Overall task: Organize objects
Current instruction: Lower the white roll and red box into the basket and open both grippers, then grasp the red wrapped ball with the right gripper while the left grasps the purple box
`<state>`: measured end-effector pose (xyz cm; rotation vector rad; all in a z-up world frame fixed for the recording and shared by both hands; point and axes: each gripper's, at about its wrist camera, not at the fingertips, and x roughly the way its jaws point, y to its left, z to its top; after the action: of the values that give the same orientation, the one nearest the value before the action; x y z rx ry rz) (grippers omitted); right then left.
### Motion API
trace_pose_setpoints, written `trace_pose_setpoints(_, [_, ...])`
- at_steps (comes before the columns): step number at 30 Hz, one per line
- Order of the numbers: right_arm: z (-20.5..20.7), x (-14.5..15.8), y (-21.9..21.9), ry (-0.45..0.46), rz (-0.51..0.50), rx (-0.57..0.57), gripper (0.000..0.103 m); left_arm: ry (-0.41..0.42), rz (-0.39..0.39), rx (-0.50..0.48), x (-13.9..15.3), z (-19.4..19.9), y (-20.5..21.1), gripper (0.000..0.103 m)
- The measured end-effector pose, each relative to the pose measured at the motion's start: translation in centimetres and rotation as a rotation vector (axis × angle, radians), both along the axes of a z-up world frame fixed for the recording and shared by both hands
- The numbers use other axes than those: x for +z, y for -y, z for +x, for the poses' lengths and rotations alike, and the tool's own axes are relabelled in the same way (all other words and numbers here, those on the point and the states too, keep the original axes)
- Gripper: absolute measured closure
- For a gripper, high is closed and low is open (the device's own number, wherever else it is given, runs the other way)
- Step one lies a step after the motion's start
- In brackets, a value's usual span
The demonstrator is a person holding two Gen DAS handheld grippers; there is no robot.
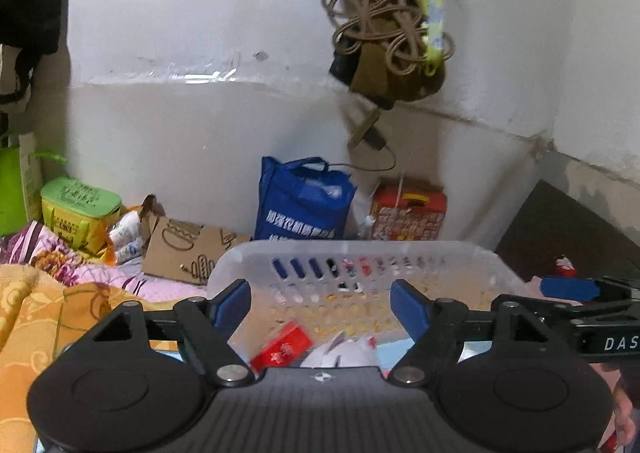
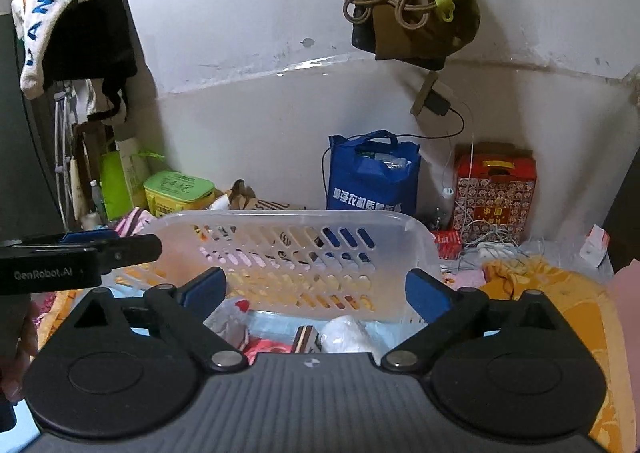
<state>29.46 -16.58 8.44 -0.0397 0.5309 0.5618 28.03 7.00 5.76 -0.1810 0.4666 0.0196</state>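
Note:
A translucent white slotted basket (image 1: 360,247) (image 2: 280,217) sits on the bedding straight ahead in both wrist views. My left gripper (image 1: 320,305) hangs open over the basket's near side, nothing between its blue pads. Below it lie a red packet (image 1: 282,345) and a white wrapped item (image 1: 344,353). My right gripper (image 2: 314,291) is also wide open over the basket, empty. Under it I see a white bundle (image 2: 344,333), a crumpled plastic bag (image 2: 228,319) and a small striped box (image 2: 306,337). Each gripper's fingers (image 1: 568,289) (image 2: 88,245) show at the other view's edge.
Against the white wall stand a blue tote bag (image 1: 304,201), a red patterned box (image 1: 408,213) and a green-lidded yellow tub (image 1: 80,209). Printed cardboard (image 1: 180,249) lies behind the basket. Orange blanket (image 1: 36,317) is at left, tangled white cables (image 2: 492,245) at right. A brown bag (image 1: 388,37) hangs overhead.

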Motion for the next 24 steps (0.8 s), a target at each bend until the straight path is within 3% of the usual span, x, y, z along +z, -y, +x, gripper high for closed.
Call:
trace_pose_setpoints(6, [-2.4,2.2,0.9,0.052,0.024,0.02,0.0,0.03,0.057,-0.032,1.8,-1.8,2.5,0.022])
trace_pose_setpoints(10, [-3.9,3.1,1.5,0.058,0.03,0.031,0.0,0.026,0.138,-0.051,2.5,-3.6,4.6,0.022])
trace_pose_setpoints(14, [-6.4,2.8,2.3,0.063,-0.001,0.033,0.0,-0.019,0.154,-0.101,2.1,-7.2,5.5,0.022])
trace_pose_setpoints(17, [-9.1,1.3,3.5,0.082,0.019,0.032,0.0,-0.073,0.106,-0.149,0.1,-11.4,5.8,0.022])
trace_pose_setpoints(21, [-10.3,-1.1,3.8,0.031,0.033,0.043,0.0,-0.212,0.05,-0.239,-4.0,-16.2,7.7,0.022])
trace_pose_setpoints(24, [-10.0,-2.2,3.4,0.015,0.047,0.019,0.0,-0.24,0.05,-0.297,-5.8,-18.7,9.6,0.022])
